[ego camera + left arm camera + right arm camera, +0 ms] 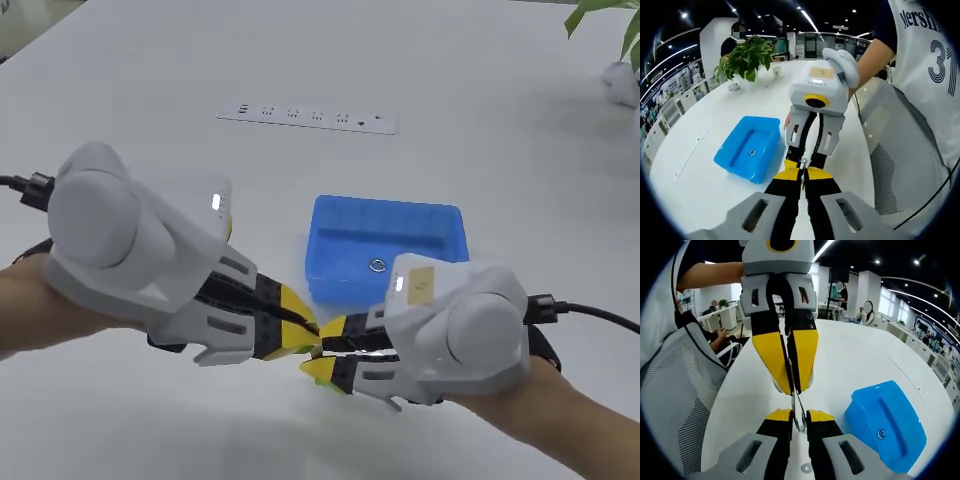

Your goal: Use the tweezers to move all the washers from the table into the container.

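Observation:
The two grippers meet tip to tip over the white table, just in front of the blue container (440,228). Thin metal tweezers (798,412) run between them. My left gripper (303,337) is shut on one stretch of the tweezers, and my right gripper (326,362) is shut on their looped end. In the right gripper view, my right gripper (800,416) faces the left gripper (792,386). One washer (377,265) lies inside the container. Another washer (805,468) lies on the table under the right jaws.
A white power strip (308,117) lies beyond the container. A potted plant (745,57) stands at the far right corner of the table. A mesh chair (680,405) stands at the near table edge, beside the person in a white jersey (925,75).

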`<state>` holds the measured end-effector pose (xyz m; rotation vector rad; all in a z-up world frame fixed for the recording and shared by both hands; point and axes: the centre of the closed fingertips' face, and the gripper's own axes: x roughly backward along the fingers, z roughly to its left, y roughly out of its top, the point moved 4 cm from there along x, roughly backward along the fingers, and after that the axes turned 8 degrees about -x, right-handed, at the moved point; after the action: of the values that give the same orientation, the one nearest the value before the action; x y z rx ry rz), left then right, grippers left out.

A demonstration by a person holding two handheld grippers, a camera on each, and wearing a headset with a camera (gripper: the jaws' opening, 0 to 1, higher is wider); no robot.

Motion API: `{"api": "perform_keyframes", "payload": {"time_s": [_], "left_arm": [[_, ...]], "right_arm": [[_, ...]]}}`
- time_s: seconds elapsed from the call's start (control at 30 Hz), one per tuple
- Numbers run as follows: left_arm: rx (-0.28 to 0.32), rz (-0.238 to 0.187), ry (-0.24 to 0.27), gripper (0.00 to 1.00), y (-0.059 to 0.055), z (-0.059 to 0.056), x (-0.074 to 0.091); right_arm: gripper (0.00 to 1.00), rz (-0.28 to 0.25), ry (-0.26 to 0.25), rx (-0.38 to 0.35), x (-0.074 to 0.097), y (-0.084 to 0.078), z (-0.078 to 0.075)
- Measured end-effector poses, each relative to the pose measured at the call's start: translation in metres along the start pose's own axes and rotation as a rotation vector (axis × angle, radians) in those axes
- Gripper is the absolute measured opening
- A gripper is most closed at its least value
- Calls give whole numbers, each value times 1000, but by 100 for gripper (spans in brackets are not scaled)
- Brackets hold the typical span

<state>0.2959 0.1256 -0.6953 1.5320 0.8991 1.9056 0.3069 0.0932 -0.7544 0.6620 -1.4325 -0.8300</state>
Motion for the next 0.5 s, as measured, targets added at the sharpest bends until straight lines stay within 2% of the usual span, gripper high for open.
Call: {"api": "perform_keyframes", "payload": {"time_s": [0.23, 0.5], "left_arm": [[-7, 8, 7, 6, 0, -1, 1], [21, 2, 7, 6, -1, 2, 1]], "right_arm": [[12, 5, 0, 6, -1, 1, 0], [12, 6, 9, -8, -3, 0, -1]]}}
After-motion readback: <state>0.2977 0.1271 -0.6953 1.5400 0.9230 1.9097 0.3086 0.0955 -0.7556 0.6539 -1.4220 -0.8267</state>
